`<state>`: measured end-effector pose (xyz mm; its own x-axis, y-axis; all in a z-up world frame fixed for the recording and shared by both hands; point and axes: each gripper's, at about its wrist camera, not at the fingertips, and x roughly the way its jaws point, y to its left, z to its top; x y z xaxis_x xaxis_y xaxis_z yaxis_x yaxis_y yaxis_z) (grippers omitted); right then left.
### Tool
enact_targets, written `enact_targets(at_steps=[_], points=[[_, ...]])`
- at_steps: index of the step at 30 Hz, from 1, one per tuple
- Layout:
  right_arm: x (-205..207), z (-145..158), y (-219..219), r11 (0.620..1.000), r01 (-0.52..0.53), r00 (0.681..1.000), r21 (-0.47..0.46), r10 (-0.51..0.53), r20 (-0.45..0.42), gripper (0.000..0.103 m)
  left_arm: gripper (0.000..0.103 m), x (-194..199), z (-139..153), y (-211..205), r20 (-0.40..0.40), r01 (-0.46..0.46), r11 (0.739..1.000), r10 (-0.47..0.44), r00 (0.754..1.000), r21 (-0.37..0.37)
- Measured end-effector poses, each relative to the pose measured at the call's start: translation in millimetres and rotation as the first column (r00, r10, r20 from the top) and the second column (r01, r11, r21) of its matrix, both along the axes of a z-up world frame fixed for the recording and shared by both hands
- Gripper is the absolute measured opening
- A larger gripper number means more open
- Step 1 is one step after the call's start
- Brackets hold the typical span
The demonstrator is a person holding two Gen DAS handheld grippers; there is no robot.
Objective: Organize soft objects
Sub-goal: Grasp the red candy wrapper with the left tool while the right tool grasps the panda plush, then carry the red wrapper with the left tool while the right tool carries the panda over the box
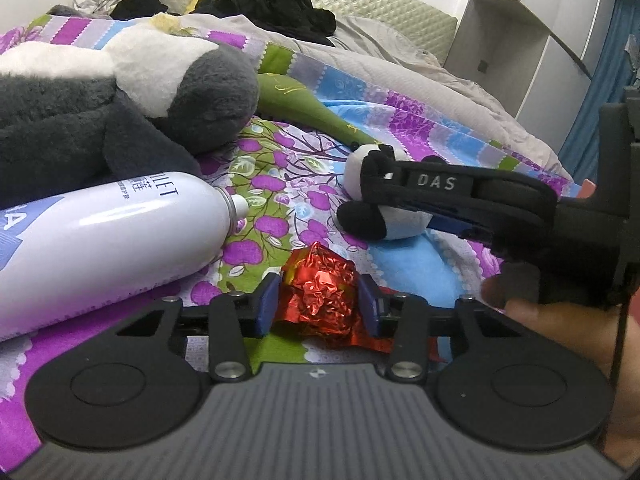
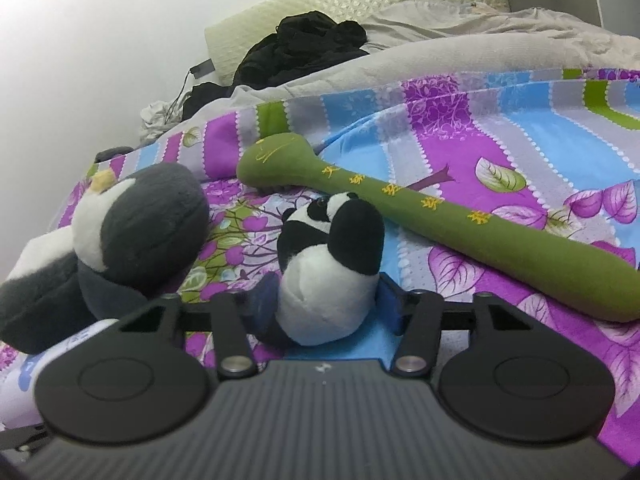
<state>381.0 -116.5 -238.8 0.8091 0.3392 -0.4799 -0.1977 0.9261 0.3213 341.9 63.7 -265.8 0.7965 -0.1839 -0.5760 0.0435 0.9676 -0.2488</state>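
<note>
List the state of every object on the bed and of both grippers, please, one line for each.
left gripper: closed on the red foil ball.
right gripper: closed on the small panda.
grey penguin plush: lying on its side, untouched.
green plush stick: lying flat on the bedsheet.
white spray can: lying on its side.
black clothes: crumpled.

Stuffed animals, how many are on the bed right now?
2. The small panda sits between the right gripper jaws. The big grey and white penguin lies to its left. Others may be hidden outside the views.
</note>
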Motion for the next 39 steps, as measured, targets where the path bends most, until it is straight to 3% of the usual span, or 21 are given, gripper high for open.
enact_targets(at_steps=[11, 17, 30, 39], points=[[-32, 29, -17, 0.999, 0.001, 1.0, -0.046, -0.002, -0.011, 0.05, 0.044, -19, 17, -9, -0.018, -0.029, 1.0, 0.029, 0.999, -0.008], [-64, 47, -31, 0.998, -0.001, 0.999, -0.056, -0.002, -0.041, 0.05, 0.045, -44, 36, -11, -0.017, -0.032, 1.0, 0.032, 0.999, 0.0], [-136, 78, -38, 0.989, -0.033, 0.997, -0.143, 0.023, -0.074, 0.049, 0.045, -106, 71, -1, -0.064, -0.077, 0.996, 0.073, 0.995, -0.054], [-188, 100, -45, 0.981, -0.053, 0.995, -0.188, 0.036, -0.091, 0.049, 0.045, -146, 110, -6, -0.093, -0.098, 0.995, 0.095, 0.991, -0.03]])
